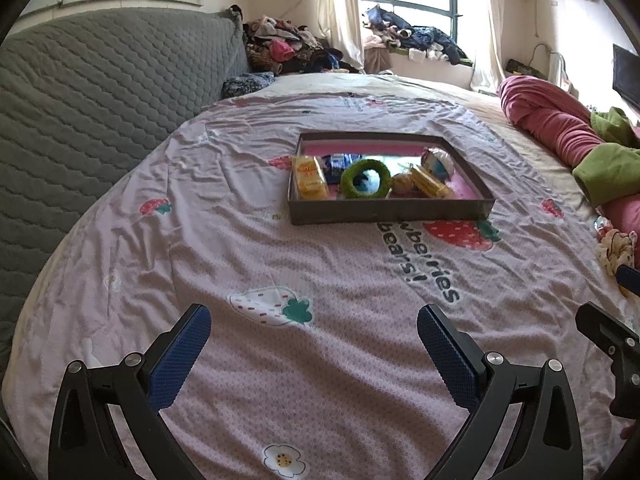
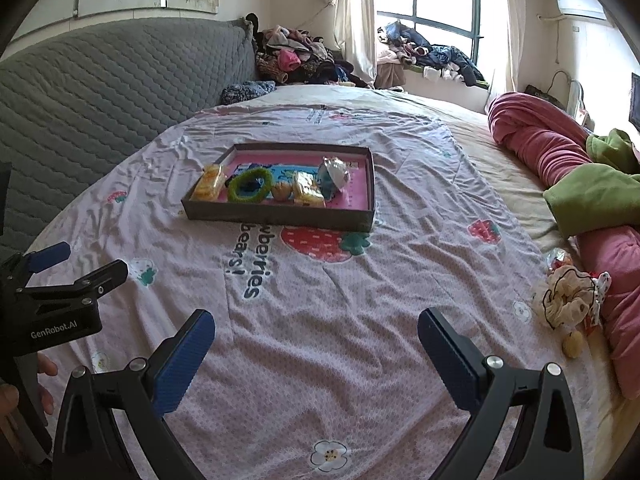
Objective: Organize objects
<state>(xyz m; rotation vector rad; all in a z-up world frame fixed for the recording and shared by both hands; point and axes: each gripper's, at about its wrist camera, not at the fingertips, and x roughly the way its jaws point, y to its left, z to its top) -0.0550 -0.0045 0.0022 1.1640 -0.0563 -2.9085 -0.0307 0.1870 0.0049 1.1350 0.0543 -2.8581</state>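
pink strawberry-print bedsheet (image 2: 320,340) carries a shallow tray (image 2: 280,214) and scrunchie (image 2: 568,300).

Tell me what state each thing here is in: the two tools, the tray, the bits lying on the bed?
Left tool: open, holding nothing, over the bedspread.
Right tool: open, holding nothing.
Tray: flat on the bedspread, no lid, several items in it.
Green ring: in the tray, lying flat.
Yellow packets: in the tray.
Cream scrunchie: loose on the bed, outside the tray.
Pink blanket: bunched up at the bed's edge.

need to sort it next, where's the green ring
In the tray mid-bed, near its front wall, between the left yellow packet and a small brown ball: the green ring.
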